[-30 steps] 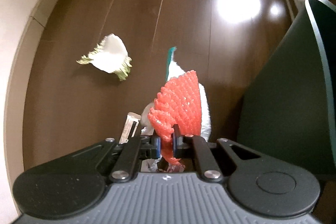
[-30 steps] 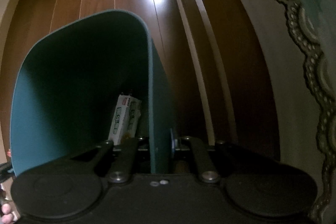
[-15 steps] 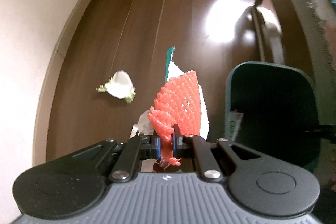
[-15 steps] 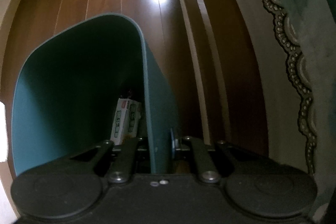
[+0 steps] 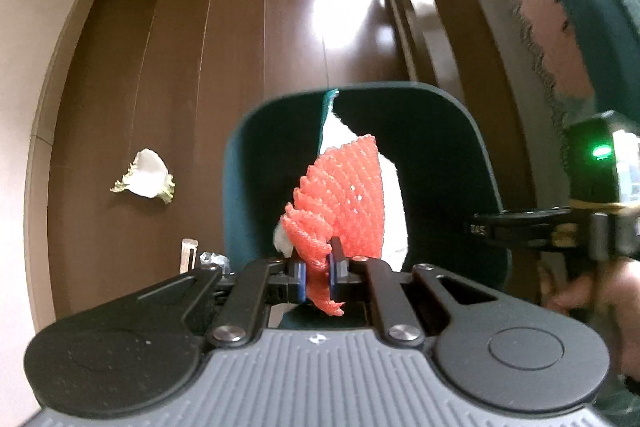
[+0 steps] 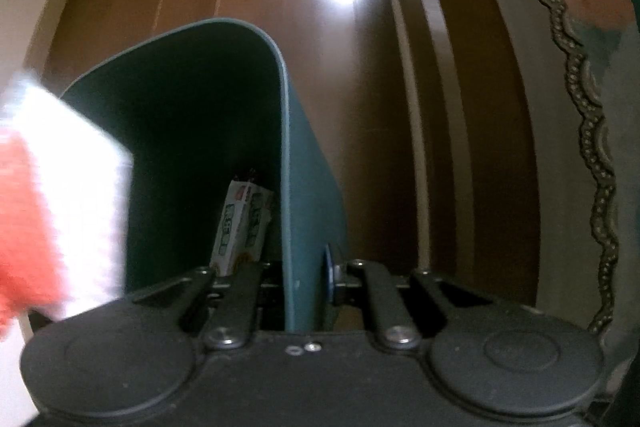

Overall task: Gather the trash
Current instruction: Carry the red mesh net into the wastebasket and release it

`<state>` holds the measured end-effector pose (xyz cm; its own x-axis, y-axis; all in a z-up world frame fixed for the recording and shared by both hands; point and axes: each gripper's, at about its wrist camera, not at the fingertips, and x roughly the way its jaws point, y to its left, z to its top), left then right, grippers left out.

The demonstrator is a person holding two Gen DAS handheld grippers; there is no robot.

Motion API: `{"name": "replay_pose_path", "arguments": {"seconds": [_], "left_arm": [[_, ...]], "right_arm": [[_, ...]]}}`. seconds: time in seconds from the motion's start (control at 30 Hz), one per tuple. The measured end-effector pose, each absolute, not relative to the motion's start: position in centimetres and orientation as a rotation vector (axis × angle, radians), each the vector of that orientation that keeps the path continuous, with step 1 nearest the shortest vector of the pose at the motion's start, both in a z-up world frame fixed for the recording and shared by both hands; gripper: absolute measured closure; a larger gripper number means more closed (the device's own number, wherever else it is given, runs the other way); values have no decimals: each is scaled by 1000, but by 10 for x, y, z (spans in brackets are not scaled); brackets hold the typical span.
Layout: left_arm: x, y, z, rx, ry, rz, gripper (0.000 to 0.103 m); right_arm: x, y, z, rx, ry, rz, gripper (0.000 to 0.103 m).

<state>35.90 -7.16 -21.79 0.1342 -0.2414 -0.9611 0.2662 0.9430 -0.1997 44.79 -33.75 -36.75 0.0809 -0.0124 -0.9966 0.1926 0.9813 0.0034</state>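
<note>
Now left gripper (image 5: pixel 318 273) clamps red foam net (image 5: pixel 344 203) with white paper, held over green bin (image 5: pixel 472 131). Right gripper (image 6: pixel 308 275) pinches the bin's near-right wall; carton (image 6: pixel 240 223) lies inside. Cabbage leaf (image 5: pixel 146 177) on floor (image 5: pixel 224 39), left of bin.

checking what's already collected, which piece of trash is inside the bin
The printed carton, standing against the wall inside the green bin. The red foam net is in the left gripper; the cabbage leaf lies on the floor.

Right gripper (image 6: pixel 308 277) clamped on green bin (image 6: pixel 288 163) wall
</note>
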Motion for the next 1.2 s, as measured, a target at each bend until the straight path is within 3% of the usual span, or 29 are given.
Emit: {"name": "replay_pose_path", "arguments": {"seconds": [0.4,0.67,0.77,0.87,0.9,0.93,1.2], "left_arm": [[376,-100,-277,107,1528,-345,94],[377,-109,-284,166,1532,-319,91],[378,-108,-285,147,1538,-333,80],[379,-105,-281,136,1511,-328,56],[379,-104,-279,130,1499,-325,44],[379,-103,-276,120,1485,-323,39],[376,-83,-249,18,1449,-318,38]], "right_arm": [[452,-325,-347,144,1481,-62,92],[450,-328,-345,127,1478,-47,92],[450,-329,-346,121,1476,-51,92],[448,-328,-348,121,1476,-57,92],[448,-329,-348,119,1476,-60,92],[448,-325,-352,115,1476,-62,92],[450,-332,-353,119,1475,-96,91]]}}
